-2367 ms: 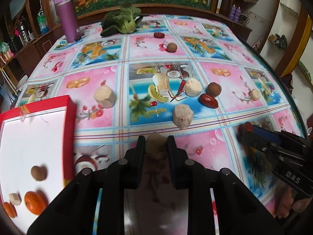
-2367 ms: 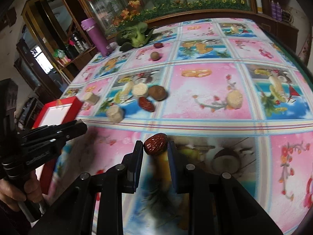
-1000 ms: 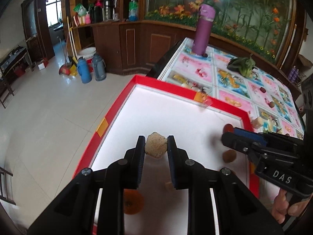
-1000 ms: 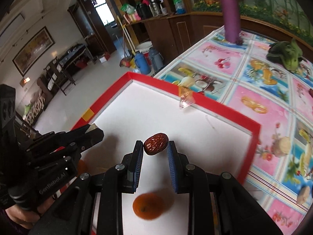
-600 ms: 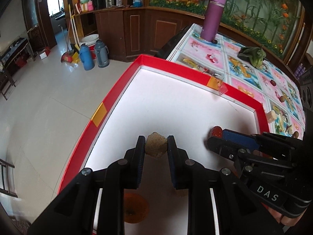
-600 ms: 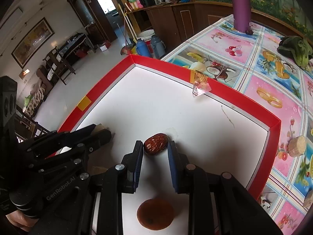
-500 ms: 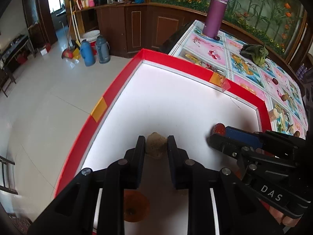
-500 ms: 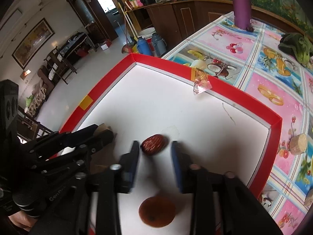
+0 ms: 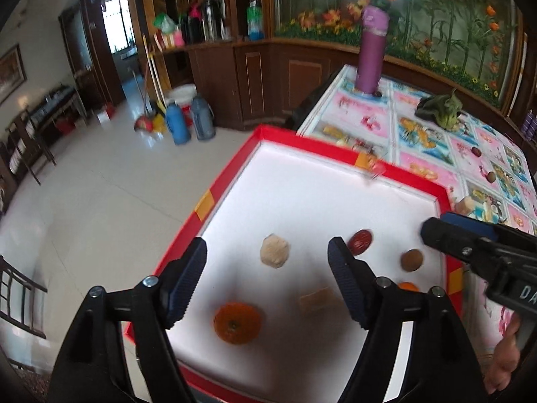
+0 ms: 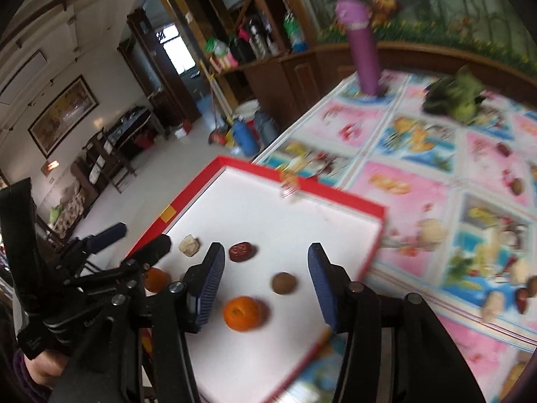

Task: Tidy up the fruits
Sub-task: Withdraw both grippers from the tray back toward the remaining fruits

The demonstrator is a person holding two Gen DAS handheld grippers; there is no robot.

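Both jaws are opening, gripping nothing; a rough beige lump [image 9: 274, 251] lies between the left gripper's [image 9: 267, 255] jaws; blur smears the patterned surface [image 10: 419, 181] beyond the right gripper [image 10: 263, 262].

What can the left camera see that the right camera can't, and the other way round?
Only the left camera shows a pale flat piece in the red tray near the left gripper, and a small orange tucked behind its finger. Only the right camera shows a framed picture on the wall. Both show the beige lump, red date, brown ball, big orange, purple bottle and both grippers opening, empty.
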